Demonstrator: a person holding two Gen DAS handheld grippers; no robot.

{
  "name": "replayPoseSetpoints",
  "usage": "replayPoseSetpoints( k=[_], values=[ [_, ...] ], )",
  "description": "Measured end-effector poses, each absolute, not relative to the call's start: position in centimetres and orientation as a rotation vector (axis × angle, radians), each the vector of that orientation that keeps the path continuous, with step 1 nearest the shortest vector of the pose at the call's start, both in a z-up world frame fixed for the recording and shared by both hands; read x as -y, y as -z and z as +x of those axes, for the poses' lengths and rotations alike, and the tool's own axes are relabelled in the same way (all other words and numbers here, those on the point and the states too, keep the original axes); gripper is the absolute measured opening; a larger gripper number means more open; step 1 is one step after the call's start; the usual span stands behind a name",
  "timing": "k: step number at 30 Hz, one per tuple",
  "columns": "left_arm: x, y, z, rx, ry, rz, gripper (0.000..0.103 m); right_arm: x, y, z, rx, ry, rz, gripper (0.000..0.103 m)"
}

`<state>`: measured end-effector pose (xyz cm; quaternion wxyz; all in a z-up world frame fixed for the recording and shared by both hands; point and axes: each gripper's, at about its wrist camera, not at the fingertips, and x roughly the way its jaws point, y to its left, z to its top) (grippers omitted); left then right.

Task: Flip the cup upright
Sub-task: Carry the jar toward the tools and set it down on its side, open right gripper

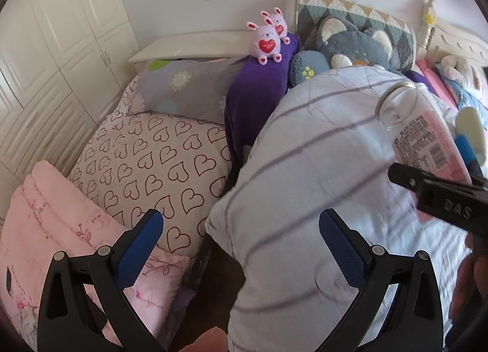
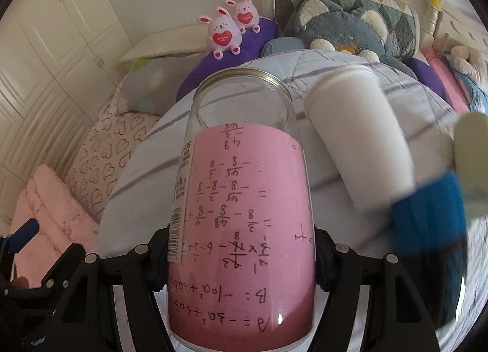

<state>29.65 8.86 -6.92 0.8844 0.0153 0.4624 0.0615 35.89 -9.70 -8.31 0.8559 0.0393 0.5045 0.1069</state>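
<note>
Cup: clear, with a pink paper sheet of handwritten sums inside and a barcode label on its side; held in the right gripper, open mouth pointing away from the camera toward the headboard, tilted in the air over the quilt
Right gripper jaws: closed on the cup's lower body, one black finger on each side
Left gripper: jaws spread wide with nothing between them, blue pads facing in, hanging over the edge of the quilt
Cup from the left view: at the right edge, mouth up and to the left, with the right gripper's black finger across its lower part
White tube: blurred, lying on the quilt just right of the cup
Blue object: blurred, at the far right, near the tube; cannot tell what it is
Heart pillow: left of the quilt, beside a pink folded blanket
Bunnies: two pink ones with red hearts, on a purple cushion by the headboard
Grey plush: against the patterned headboard cover, behind the quilt
Wardrobe: white, along the left wall
</note>
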Motion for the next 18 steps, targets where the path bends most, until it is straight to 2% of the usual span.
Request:
replayPoseSetpoints(
  k=[10,18],
  values=[
    [-5.4,7.1,22.7,-0.961,-0.069,0.046,0.103,14.7,8.5,22.8,-1.043,-0.143,0.213,0.069],
    [-3.2,7.9,18.6,-0.968,-0.029,0.085,0.103,14.8,10.2,18.9,-1.044,-0.093,0.252,0.07]
  ],
)
